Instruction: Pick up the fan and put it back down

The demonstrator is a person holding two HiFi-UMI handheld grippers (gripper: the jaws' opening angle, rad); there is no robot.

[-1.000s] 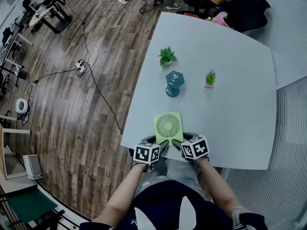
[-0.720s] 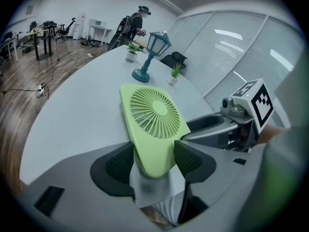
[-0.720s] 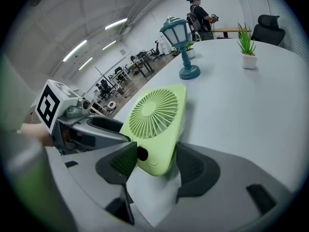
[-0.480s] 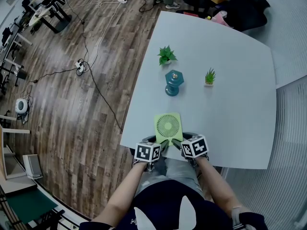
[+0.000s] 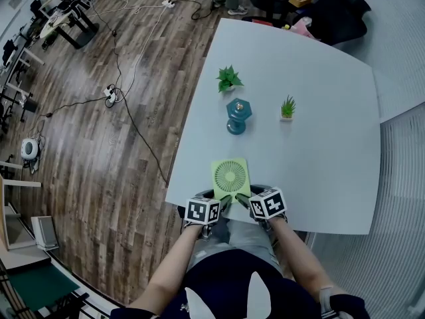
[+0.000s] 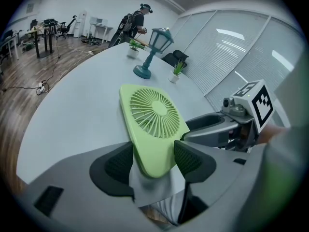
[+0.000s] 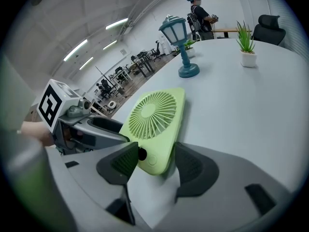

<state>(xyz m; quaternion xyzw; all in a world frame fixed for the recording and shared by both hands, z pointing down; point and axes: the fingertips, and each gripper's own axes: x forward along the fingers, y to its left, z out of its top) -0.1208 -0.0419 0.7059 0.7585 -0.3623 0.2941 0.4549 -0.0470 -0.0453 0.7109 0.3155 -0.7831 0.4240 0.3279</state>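
A flat light-green fan [image 5: 231,176] lies at the near edge of the white table [image 5: 319,131], grille up. My left gripper [image 5: 224,202] is at its near left corner; in the left gripper view both pads of this gripper [image 6: 153,161] rest against the fan [image 6: 152,112], one on each side of the corner. My right gripper [image 5: 244,201] is at the near right corner. Its jaws are closing with the fan [image 7: 154,115] between them; this gripper [image 7: 157,161] has one pad on a small black knob and the other against the fan's edge.
Farther along the table stand a teal lantern-shaped lamp [image 5: 238,116] and two small potted plants [image 5: 228,78] [image 5: 287,107]. Cables and a power strip [image 5: 111,93] lie on the wooden floor to the left. Chairs and a person [image 6: 135,21] are beyond the table's far end.
Nothing has visibly moved on the table; only the head view has shifted slightly. Both grippers stay at the fan's near corners.
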